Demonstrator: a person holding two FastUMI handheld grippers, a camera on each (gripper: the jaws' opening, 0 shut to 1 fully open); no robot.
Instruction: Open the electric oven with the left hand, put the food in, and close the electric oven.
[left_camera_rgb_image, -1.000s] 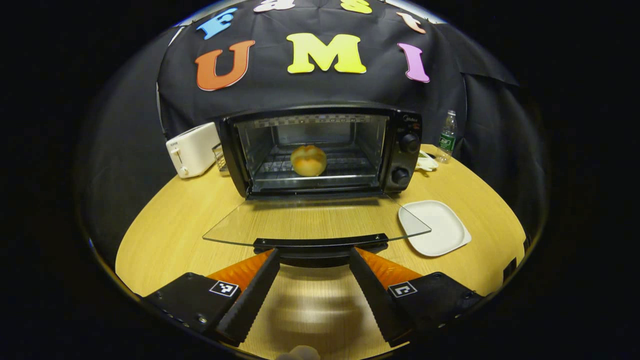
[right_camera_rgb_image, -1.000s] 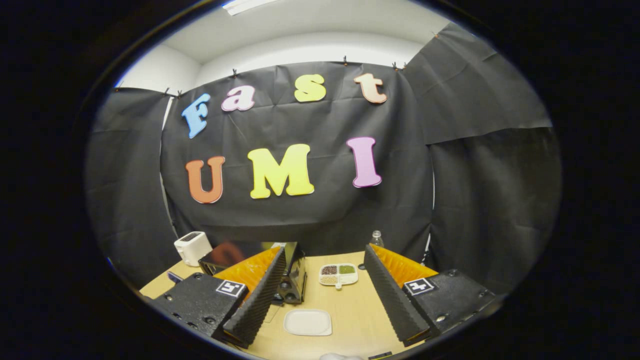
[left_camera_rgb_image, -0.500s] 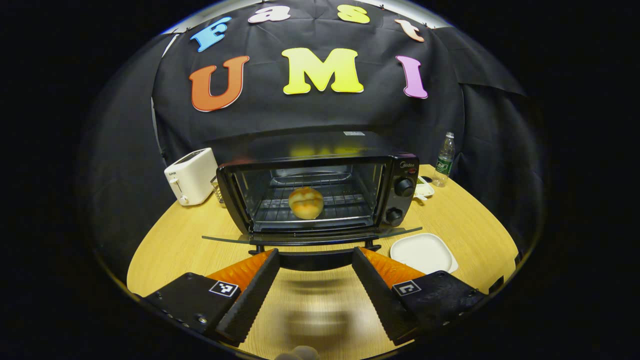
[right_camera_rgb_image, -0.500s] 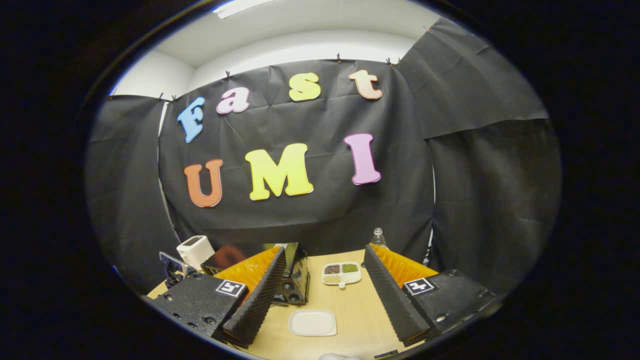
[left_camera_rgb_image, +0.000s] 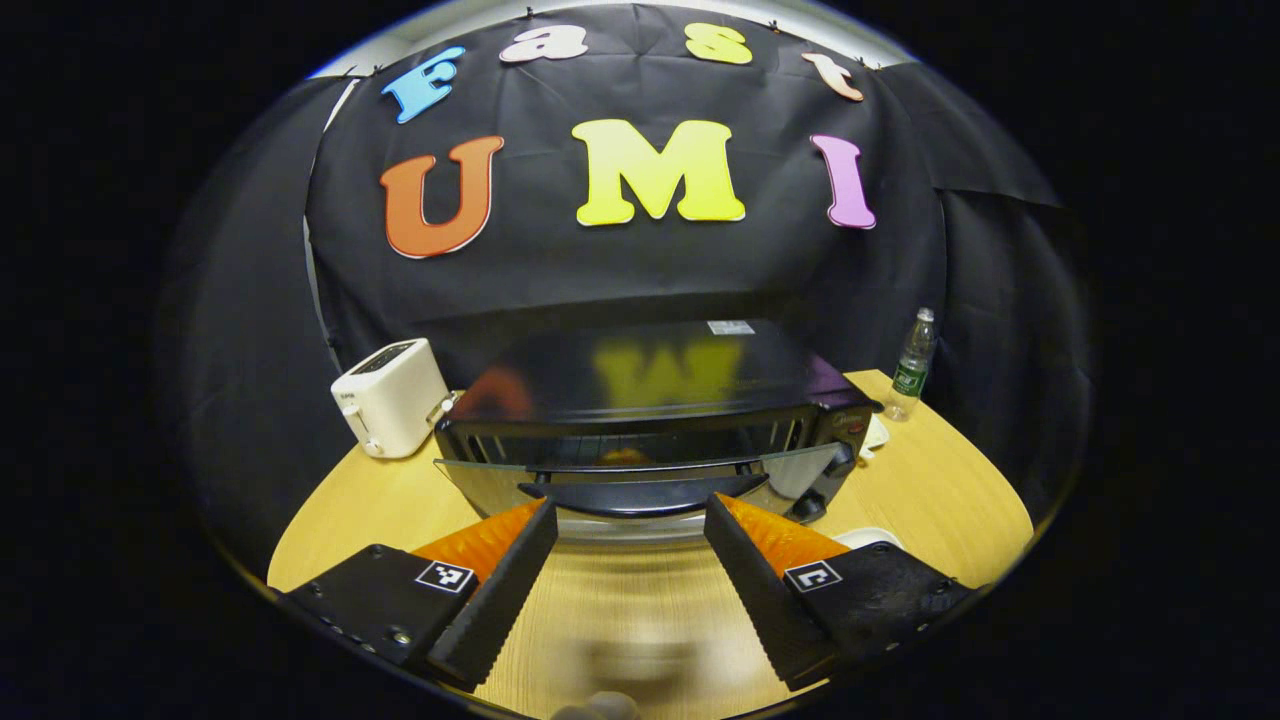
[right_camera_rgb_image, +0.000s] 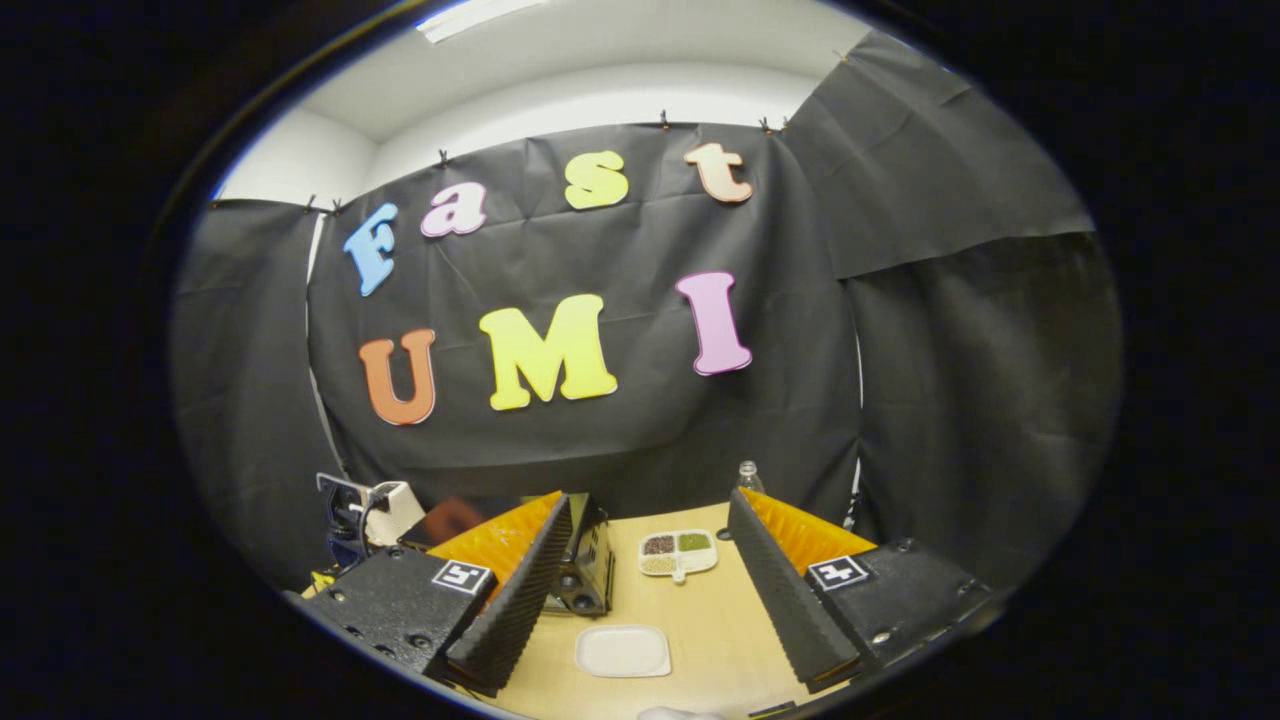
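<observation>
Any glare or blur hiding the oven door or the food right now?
Left gripper view: the oven top mirrors the wall like a sheen, the glass door is half raised and reflective, the food is a dim sliver behind it, and the near table is smeared. Right gripper view: sharp, evenly lit, oven partly behind the right gripper.

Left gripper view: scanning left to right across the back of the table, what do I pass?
White toaster → black electric oven with its glass door partly raised → clear plastic water bottle with a green label.
</observation>
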